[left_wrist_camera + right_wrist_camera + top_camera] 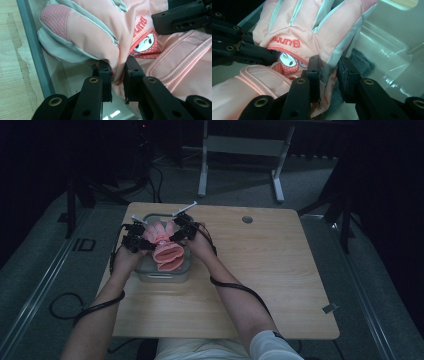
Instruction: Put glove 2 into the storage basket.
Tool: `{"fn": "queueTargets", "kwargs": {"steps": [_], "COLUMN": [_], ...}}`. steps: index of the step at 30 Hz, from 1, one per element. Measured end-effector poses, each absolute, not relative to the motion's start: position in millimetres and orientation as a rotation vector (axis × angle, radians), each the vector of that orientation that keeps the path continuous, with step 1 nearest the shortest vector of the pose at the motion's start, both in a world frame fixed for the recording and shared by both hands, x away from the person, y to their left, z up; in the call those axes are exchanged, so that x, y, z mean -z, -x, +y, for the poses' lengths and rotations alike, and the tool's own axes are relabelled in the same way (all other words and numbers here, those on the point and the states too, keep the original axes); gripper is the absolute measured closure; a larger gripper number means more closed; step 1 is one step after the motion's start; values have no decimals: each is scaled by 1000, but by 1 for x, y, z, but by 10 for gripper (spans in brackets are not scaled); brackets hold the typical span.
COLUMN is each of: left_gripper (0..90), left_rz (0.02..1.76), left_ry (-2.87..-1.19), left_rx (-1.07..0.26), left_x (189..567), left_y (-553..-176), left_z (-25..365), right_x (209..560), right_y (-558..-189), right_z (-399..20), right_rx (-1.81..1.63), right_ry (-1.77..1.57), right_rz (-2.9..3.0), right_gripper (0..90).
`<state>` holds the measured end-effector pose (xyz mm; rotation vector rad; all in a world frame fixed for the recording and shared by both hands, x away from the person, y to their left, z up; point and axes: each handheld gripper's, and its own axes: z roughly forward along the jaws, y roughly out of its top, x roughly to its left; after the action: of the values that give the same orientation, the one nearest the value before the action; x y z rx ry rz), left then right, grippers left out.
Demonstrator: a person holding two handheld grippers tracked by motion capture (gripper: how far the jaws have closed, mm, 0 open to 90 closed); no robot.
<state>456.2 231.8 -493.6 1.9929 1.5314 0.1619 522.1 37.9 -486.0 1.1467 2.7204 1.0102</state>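
Because we look down from the high view first, we see the padded pink winter glove with pale grey trim [164, 247] lying over the clear rectangular plastic container [184, 270] at the left part of the light wooden desk [265, 270]. Our left hand-held gripper [145, 241] and right hand-held gripper [176, 234] sit on opposite sides of it, a placement we judge is meant to keep the soft fabric spread and level while it goes over the open box.

From the left gripper view, our left hand-held gripper [118, 72] is clenched on a fold of the glove [100, 32] at the base of its thumb, just above the container's grey rim [35, 50]. The pinch takes little cloth, which suits a limp thing that would otherwise sag. The other gripper's black jaw lies across the glove's far edge.

From the right gripper view, our right hand-held gripper [329, 67] grasps the opposite grey-trimmed edge of the glove [312, 25], near the small cartoon patch [288, 63]. Beneath it the container's clear wall [387, 47] shows, with something grey and knitted [362, 62] lying inside; we cannot tell what.
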Motion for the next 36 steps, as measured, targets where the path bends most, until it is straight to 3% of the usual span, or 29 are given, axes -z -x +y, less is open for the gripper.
{"fn": "queueTargets", "kwargs": {"steps": [13, 29, 36], "left_gripper": [504, 401, 199], "left_rz": [1538, 1396, 1341], "left_ry": [-1973, -1915, -1887], "left_rx": [-257, -288, -350], "left_x": [479, 444, 433], "left_y": [-453, -434, -424], "left_z": [238, 229, 215], "right_x": [477, 450, 436], "right_y": [-530, -520, -512], "right_z": [37, 24, 8], "right_rx": [-1046, -1187, -1234], "right_ry": [-1174, -1108, -1037], "right_rz": [2707, 2678, 2681], "right_gripper": [542, 415, 312]}}
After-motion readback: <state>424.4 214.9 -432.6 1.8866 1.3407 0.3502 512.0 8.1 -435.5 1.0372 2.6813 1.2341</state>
